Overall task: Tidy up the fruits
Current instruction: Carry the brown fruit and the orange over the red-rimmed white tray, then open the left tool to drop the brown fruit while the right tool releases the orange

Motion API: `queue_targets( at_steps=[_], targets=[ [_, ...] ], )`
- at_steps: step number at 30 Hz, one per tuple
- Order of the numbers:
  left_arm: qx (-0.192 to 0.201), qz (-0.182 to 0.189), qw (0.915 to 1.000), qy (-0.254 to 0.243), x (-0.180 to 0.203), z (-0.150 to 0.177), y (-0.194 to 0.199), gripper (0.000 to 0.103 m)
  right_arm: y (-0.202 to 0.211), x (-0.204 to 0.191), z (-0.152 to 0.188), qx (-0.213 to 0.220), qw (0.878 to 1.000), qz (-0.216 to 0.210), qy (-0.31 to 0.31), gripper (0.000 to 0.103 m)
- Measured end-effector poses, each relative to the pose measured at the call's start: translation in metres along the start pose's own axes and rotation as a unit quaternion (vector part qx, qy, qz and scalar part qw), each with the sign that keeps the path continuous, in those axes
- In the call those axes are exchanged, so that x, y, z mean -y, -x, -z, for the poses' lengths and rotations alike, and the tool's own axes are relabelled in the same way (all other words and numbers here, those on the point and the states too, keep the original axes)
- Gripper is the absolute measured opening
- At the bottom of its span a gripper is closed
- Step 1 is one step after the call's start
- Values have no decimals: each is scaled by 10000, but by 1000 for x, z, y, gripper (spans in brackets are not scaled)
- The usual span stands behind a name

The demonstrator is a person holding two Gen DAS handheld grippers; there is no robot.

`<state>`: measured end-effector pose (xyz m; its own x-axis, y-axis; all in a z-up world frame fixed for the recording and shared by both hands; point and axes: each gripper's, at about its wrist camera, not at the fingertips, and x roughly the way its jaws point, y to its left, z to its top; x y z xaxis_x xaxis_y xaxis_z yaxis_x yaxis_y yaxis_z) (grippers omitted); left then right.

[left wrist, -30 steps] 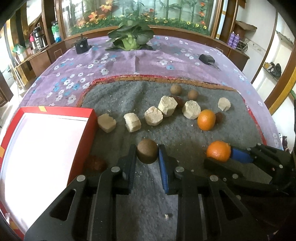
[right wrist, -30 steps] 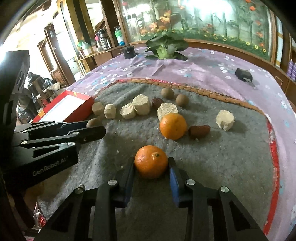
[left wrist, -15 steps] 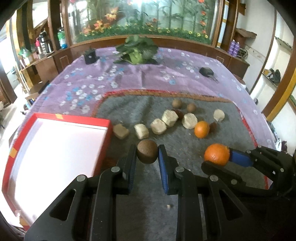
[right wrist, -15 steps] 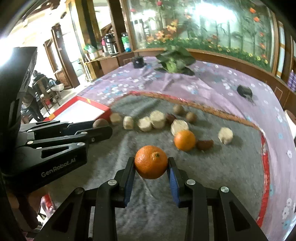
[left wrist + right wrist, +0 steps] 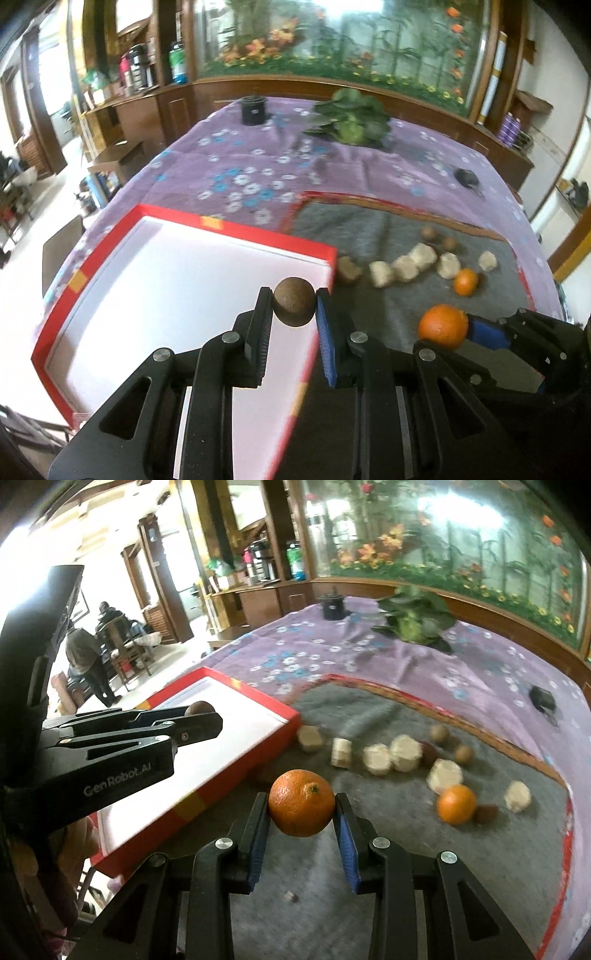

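The counter (image 5: 258, 173) is covered by a purple cloth, with a grey mat (image 5: 388, 236) on it. A red box (image 5: 207, 225) with a bare white floor is seen at the mat's left edge. A brown fruit (image 5: 293, 301) is clenched by the left tool (image 5: 293, 306) above the box's right wall; a second ago it was held over the mat. An orange (image 5: 301, 802) is gripped by the right tool (image 5: 301, 805), lifted above the mat. Another orange (image 5: 456, 804) and pale chunks are left on the mat.
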<state>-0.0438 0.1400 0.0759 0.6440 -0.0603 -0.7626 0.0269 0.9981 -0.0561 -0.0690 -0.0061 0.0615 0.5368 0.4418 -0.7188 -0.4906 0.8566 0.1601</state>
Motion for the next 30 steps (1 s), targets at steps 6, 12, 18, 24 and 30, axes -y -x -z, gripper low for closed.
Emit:
queue_targets(
  at_steps=[6,12,18,24,30],
  targets=[
    [-142,-177,9994,257,-28,-2,-13,22,-22,-17,-22,-67,9997,-108,190,33],
    [-292,-282,9981,457,-49,-3,-27,22,-46,-33,-41,-192,9989,-209,374,33],
    [-421,-416,9962,633,-66,-1,-40,23,-72,-51,-52,-362,9971,-358,568,33],
    [-546,-615,9934,802,-79,0,-50,23,-101,-62,-57,-615,9943,-373,782,34],
    [-817,-611,9885,1113,-92,3,-60,23,-115,-66,-55,-757,9925,-285,920,34]
  ],
)
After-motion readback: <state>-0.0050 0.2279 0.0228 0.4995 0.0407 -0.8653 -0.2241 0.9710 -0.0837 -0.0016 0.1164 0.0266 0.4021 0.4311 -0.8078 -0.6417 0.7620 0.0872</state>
